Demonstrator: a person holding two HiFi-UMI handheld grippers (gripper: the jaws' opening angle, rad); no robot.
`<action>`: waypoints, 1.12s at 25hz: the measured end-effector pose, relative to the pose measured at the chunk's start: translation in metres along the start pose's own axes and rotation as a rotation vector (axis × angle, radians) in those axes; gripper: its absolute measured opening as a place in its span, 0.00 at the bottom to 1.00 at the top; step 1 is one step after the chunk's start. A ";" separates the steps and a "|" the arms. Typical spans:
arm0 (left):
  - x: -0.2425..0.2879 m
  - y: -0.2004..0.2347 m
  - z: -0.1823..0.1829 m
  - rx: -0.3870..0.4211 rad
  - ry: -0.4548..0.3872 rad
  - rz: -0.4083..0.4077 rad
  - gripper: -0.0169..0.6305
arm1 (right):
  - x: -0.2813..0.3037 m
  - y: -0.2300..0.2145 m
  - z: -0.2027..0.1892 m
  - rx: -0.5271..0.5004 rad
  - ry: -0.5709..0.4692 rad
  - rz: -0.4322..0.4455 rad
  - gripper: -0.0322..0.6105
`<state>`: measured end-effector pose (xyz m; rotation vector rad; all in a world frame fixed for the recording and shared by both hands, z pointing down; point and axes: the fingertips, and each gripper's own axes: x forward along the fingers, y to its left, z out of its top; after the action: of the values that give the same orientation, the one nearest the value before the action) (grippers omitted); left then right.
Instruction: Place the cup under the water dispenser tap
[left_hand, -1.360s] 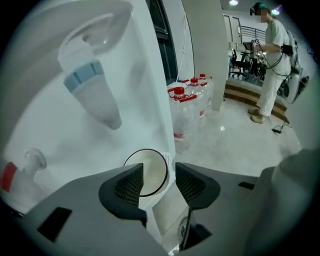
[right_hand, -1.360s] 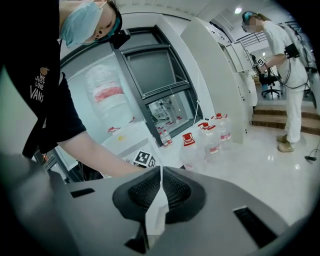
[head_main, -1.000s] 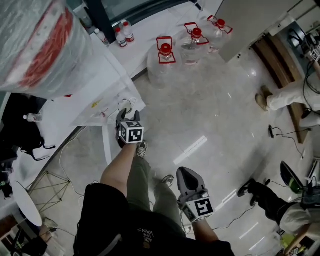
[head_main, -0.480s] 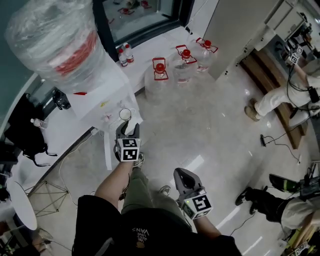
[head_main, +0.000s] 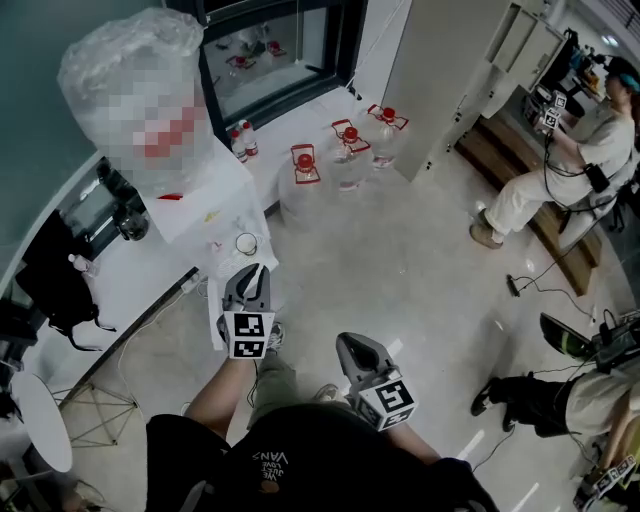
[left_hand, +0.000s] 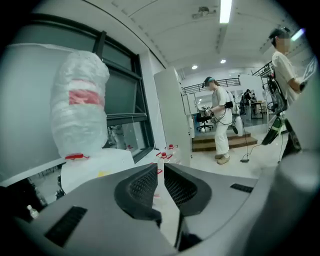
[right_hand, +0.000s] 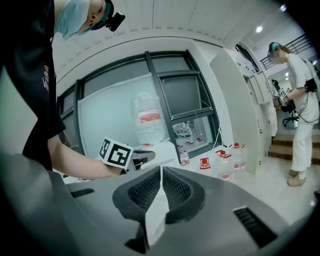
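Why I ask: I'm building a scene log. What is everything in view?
water dispenser: one, white, left by the window, wrapped bottle on top
cup: one, white, at the dispenser's front
large jugs: three, clear with red caps, floor by window
small bottles: two, red caps, beside the dispenser
person: one, in white, far right
left gripper: one, grey, near the cup, jaws closing, nothing between
right gripper: one, grey, lower middle, jaws shut, empty
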<state>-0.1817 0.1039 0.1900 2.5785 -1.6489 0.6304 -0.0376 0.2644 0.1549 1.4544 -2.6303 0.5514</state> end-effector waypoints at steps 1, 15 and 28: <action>-0.013 -0.004 0.005 0.005 -0.013 -0.001 0.11 | -0.005 0.004 0.002 -0.001 -0.003 0.001 0.12; -0.126 -0.055 0.057 -0.015 -0.127 -0.033 0.08 | -0.053 0.023 0.011 -0.060 -0.027 0.040 0.12; -0.164 -0.060 0.050 -0.042 -0.118 -0.020 0.07 | -0.053 0.028 0.027 -0.108 -0.040 0.047 0.12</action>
<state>-0.1722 0.2616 0.1002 2.6457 -1.6468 0.4458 -0.0294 0.3108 0.1090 1.3905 -2.6848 0.3820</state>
